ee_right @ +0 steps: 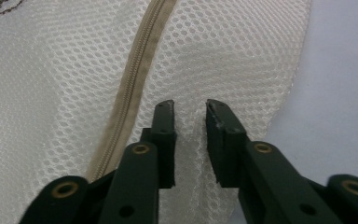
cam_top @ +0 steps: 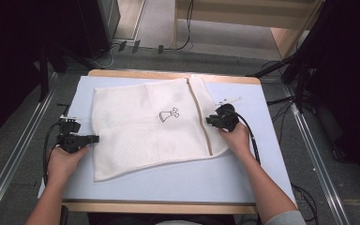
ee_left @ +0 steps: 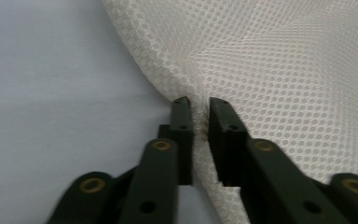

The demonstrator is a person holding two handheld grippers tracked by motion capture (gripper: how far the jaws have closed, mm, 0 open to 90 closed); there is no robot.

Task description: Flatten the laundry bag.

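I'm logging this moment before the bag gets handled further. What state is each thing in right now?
Mesh laundry bag: lying flat on the table, slightly rumpled, pinched at both side edges.
Zipper: looks closed along its visible length.
Left gripper: jaws closed on a fold of the bag's edge.
Right gripper: jaws closed on a ridge of mesh beside the zipper.
Table: light blue top, bag spread on it.
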